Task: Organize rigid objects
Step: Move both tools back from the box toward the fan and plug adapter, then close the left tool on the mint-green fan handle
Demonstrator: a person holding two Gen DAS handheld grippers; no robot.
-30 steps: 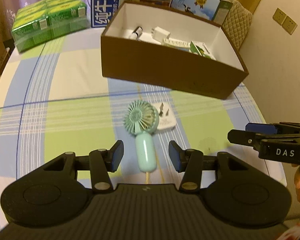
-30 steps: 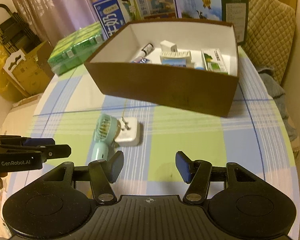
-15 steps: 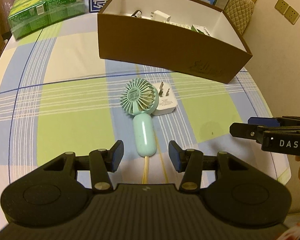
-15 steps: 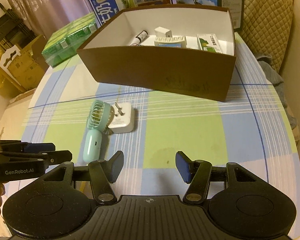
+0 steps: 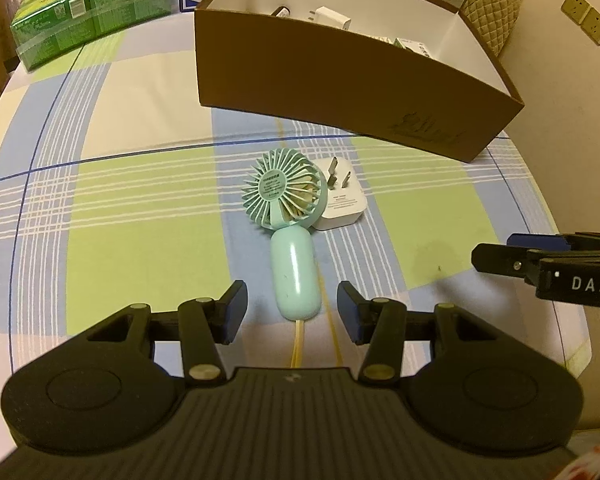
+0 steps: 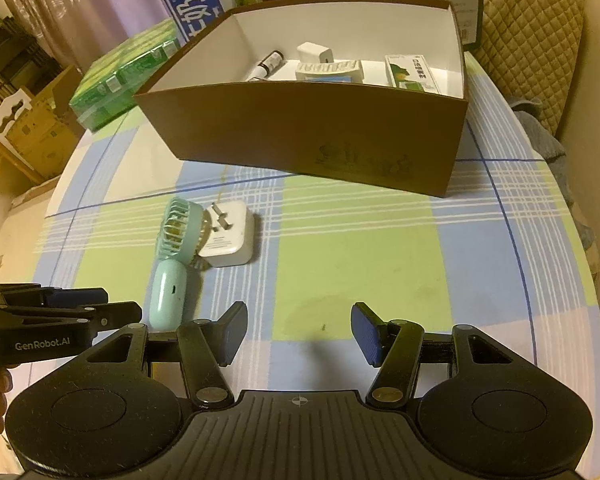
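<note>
Risk: left gripper (image 5: 292, 312), jaws apart around the mint-green handheld plastic fan (image 5: 290, 232), may nudge the touching white plug adapter (image 5: 342, 202); right gripper (image 6: 298, 330) is also spread, empty.

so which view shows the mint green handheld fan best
The left wrist view: the mint green handheld fan lies centred, round grille facing the camera. The right wrist view shows it off to the left, grille seen edge-on.

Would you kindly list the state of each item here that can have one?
Left hand-held gripper: open, empty.
Right hand-held gripper: open, empty.
Mint fan: lying flat, head touching plug adapter.
White plug adapter: prongs up.
Brown box: open-topped, partly filled.
</note>
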